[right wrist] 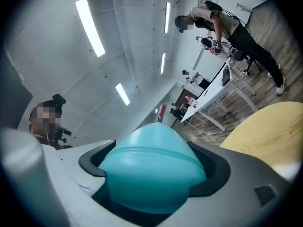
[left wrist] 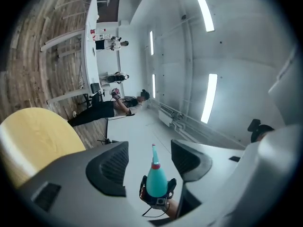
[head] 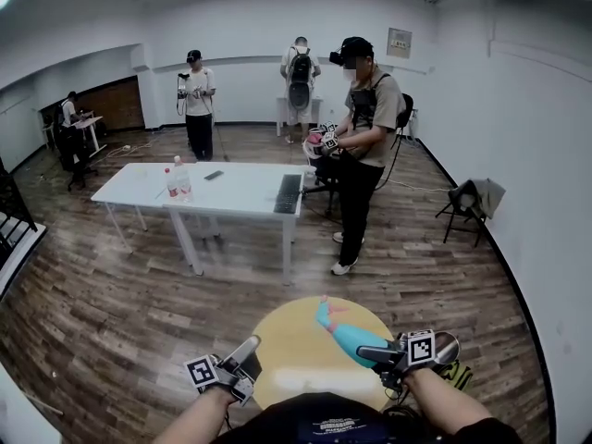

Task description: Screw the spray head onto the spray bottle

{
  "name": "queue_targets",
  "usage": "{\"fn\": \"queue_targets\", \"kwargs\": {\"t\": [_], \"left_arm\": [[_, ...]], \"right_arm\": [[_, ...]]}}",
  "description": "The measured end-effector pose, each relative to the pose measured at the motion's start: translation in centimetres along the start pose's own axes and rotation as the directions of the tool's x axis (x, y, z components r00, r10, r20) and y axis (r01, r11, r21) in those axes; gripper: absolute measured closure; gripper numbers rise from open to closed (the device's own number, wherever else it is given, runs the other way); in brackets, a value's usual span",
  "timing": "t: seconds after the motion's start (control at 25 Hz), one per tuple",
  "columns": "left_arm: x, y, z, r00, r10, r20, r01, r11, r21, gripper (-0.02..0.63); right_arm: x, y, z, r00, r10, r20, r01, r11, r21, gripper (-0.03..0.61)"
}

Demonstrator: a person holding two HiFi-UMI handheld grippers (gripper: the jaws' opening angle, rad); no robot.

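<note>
Spray bottle [head: 350, 339], a single teal one with opaque walls, is clamped across its wide body between the jaws of the right gripper [head: 372, 352]. Its narrow end points away from that gripper, out over the one round yellow worktop [head: 291, 363]. A red collar and a slim stem top that end; what the bottle holds cannot be seen, nor whether it touches the worktop. The left gripper [head: 246, 348] hangs at the worktop's near left edge, well apart from the right one, with its jaws spread and nothing between the pads; the bottle lies ahead of them, across bare yellow surface. Ahead of both grippers, past the worktop's far rim, wooden floor [head: 231, 285] runs open up to a long white table [head: 236, 185]. That table carries two small bottles [head: 176, 183] and a dark flat slab [head: 289, 193]. Four people [head: 365, 137] are farther off, and one folding chair [head: 467, 207] stands by the wall off to the right gripper's side.
</note>
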State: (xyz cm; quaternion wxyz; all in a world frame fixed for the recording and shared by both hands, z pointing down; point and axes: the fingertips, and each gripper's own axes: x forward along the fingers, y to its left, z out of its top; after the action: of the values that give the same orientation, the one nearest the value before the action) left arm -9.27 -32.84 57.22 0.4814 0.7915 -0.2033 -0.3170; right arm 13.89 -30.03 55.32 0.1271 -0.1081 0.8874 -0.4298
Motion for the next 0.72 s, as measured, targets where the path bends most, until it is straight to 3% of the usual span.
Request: {"fn": "queue_targets", "kwargs": {"t": [0.12,0.2,0.32,0.4,0.56,0.72], "left_arm": [[0.3,-0.1,-0.2,1.000,-0.003,-0.026,0.004,1.000,0.024,0.327],[0.5,-0.4,-0.5,0.999,-0.006,-0.039,0.007,0.999,0.039,0.337],[0.5,-1.1,-1.0,0.999,-0.009,-0.036,0.013,0.996,0.089,0.514],[0.4,-1.4,-0.9,1.000,0.001,-0.030,0.003,0.990,0.140,0.602],[0.2,-2.1,-0.5,0.999,0.001,-0.032,0.005,0.980,0.199,0.611],[-0.1,-2.4,-0.7,0.999,0.003,-0.034,0.004,0.978,0.208,0.611]], "right_arm": [[0.8,-0.4,0.1,0.999,-0.024,-0.046,0.022,0.998,-0.057,0.097],[1.1,-1.5,-0.1,0.998,-0.039,-0.057,0.036,0.998,-0.041,0.097],[1.5,-2.1,-0.4,0.998,-0.028,-0.057,0.027,1.000,-0.006,0.097],[1.8,-1.6,-0.2,0.998,-0.015,-0.066,0.012,0.999,-0.033,0.097],[2.5,-0.7,0.2,0.998,0.017,-0.053,-0.020,0.999,-0.050,0.097],[2.7,0.3,0.6,0.999,0.032,-0.044,-0.035,0.996,-0.080,0.095]]}}
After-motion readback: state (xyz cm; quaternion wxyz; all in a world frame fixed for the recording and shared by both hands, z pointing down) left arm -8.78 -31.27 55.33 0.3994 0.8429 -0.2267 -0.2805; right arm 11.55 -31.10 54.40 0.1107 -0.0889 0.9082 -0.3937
